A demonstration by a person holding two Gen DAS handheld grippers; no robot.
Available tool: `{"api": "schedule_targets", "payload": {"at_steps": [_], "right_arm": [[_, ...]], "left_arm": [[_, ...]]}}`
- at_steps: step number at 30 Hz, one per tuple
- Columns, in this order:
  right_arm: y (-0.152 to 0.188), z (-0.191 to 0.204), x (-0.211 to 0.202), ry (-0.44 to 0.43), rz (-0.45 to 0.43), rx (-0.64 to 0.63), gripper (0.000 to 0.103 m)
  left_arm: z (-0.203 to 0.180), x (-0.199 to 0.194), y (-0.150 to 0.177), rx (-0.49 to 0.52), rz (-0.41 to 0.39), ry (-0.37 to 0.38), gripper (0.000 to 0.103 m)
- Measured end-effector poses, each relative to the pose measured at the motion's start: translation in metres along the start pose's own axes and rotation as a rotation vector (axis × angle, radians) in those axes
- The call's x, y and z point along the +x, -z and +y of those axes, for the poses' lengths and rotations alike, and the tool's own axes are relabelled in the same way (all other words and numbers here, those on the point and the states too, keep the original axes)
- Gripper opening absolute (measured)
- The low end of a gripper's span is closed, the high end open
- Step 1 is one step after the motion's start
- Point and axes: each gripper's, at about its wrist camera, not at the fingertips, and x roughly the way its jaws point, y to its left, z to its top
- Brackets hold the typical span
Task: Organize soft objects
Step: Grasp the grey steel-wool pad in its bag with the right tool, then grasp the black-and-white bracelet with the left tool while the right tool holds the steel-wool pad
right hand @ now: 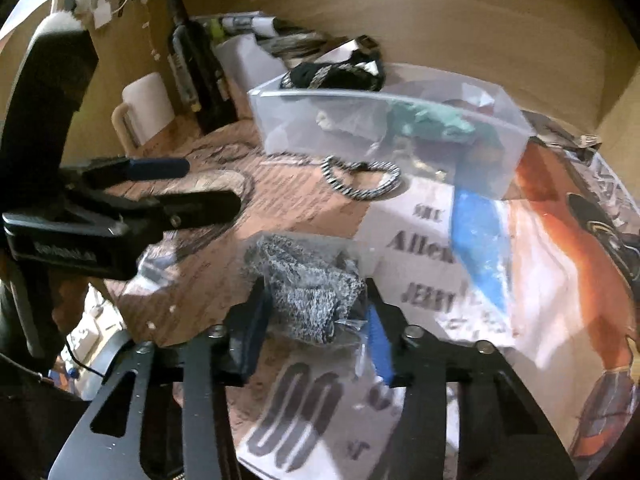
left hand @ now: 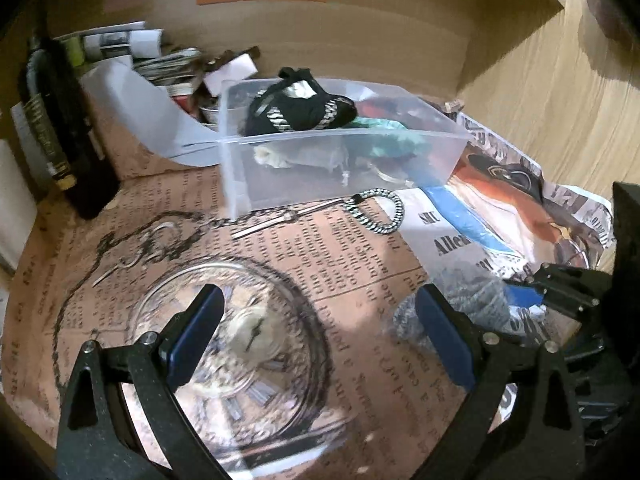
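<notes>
The right gripper (right hand: 314,320) has its jaws clamped on a bagged grey knit bundle (right hand: 308,292). The left gripper (left hand: 316,336) hangs with jaws apart. Beyond them, a striped cord loop (right hand: 362,178) lies before the clear bin (right hand: 400,136).

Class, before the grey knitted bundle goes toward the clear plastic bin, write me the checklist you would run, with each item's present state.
1. Right gripper jaws on either side of the grey knitted bundle: ok.
2. Firm grip on the bundle: cannot tell.
3. Left gripper open and holding nothing: ok.
4. Clear plastic bin has no lid on: ok.
5. Room left in the bin among the cloth items: cannot tell.
6. Striped cord loop lies in front of the bin, in the path: not ok.
</notes>
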Motion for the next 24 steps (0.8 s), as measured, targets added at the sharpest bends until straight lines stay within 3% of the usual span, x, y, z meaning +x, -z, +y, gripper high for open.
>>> {"api": "schedule_targets", "payload": {"at_steps": [16,18,22,24], "right_arm": [[-0.030,-0.086,-0.053,0.187,-0.200,0.159,0.035],[-0.032,-0.091,-0.056,0.191,-0.215,0.166,0.035],[-0.035,-0.098,-0.058,0.188,-0.234,0.174,0.035],[-0.037,-0.100,-0.057,0.183,-0.239,0.176,0.035]], "left_arm": [[-0.031,0.087,-0.052,0.029,0.166,0.063,0.097],[-0.033,0.096,-0.056,0.028,0.178,0.053,0.089],[-0.040,0.108,-0.063,0.037,0.184,0.042,0.087],[-0.042,0.111,-0.065,0.038,0.175,0.032,0.078]]}}
